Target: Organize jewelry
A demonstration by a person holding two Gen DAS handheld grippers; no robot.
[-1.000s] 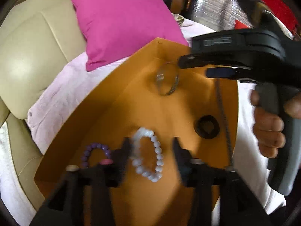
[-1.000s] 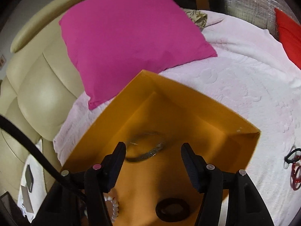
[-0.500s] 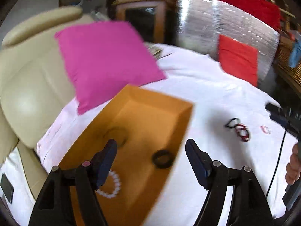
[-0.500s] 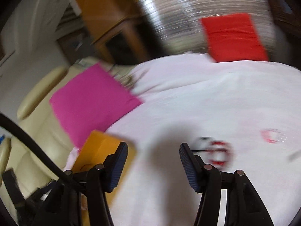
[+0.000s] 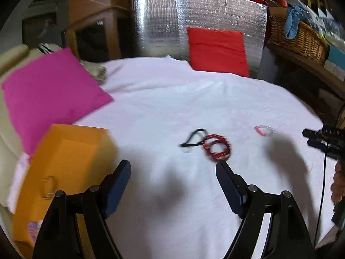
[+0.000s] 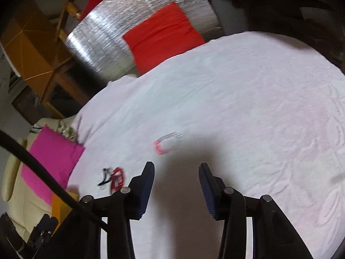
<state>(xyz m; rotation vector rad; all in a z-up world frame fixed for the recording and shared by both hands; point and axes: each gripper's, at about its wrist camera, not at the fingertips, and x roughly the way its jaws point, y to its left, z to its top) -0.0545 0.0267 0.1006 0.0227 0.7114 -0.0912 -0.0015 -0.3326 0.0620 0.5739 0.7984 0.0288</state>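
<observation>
A red bead bracelet (image 5: 216, 148) lies on the white cloth with a black cord (image 5: 194, 139) beside it; both also show in the right wrist view, the bracelet (image 6: 118, 178) and the cord (image 6: 105, 178). A small pink and clear bracelet (image 5: 264, 130) lies further right, also in the right wrist view (image 6: 168, 143). The orange box (image 5: 62, 172) at the left holds a silver bangle (image 5: 49, 186). My left gripper (image 5: 173, 170) is open and empty, above the cloth near the red bracelet. My right gripper (image 6: 176, 173) is open and empty, just short of the pink bracelet.
A magenta pillow (image 5: 49, 95) lies behind the box on a cream sofa. A red cushion (image 5: 217, 51) leans on a silver foil panel (image 5: 172, 19) at the back. A wicker basket (image 5: 299, 38) stands at the back right.
Both grippers have pulled away from the orange box and swung right over the white cloth. The loose bracelets have come into view; the box has slid to the left edge.
</observation>
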